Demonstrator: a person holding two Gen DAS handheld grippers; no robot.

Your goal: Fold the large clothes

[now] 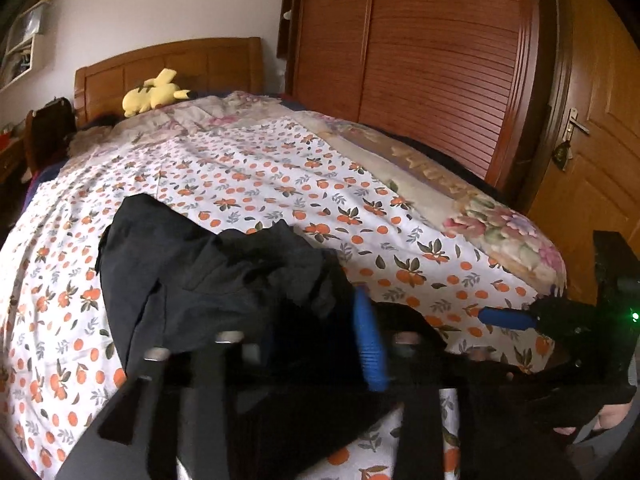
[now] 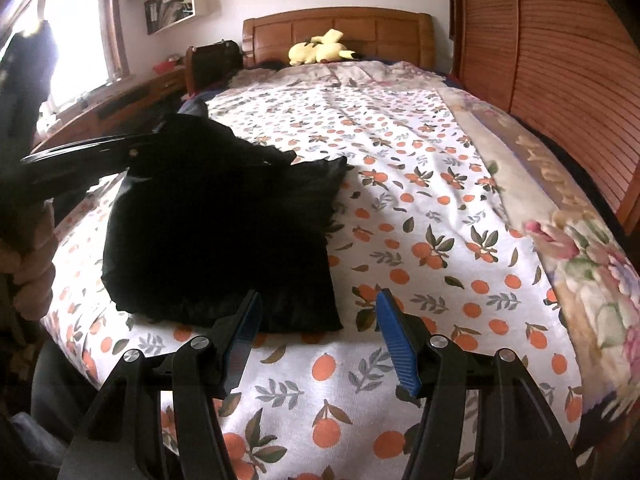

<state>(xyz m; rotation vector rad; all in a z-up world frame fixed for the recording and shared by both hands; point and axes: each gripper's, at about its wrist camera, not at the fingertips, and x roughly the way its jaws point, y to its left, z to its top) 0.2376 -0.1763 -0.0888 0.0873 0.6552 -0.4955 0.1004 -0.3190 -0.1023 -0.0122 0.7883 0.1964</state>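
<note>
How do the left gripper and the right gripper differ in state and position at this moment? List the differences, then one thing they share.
The left gripper is buried in the black garment, apparently gripping it; the right gripper holds nothing. The right gripper's jaws stand wide apart; the left gripper's are hidden by cloth. The left sits over the garment, the right over bare orange-print sheet. Both have blue pads.

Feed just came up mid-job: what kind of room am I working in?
A bedroom, most likely: a bed with an orange-print sheet and wooden headboard, a yellow plush toy by it, and a slatted wardrobe alongside.
</note>
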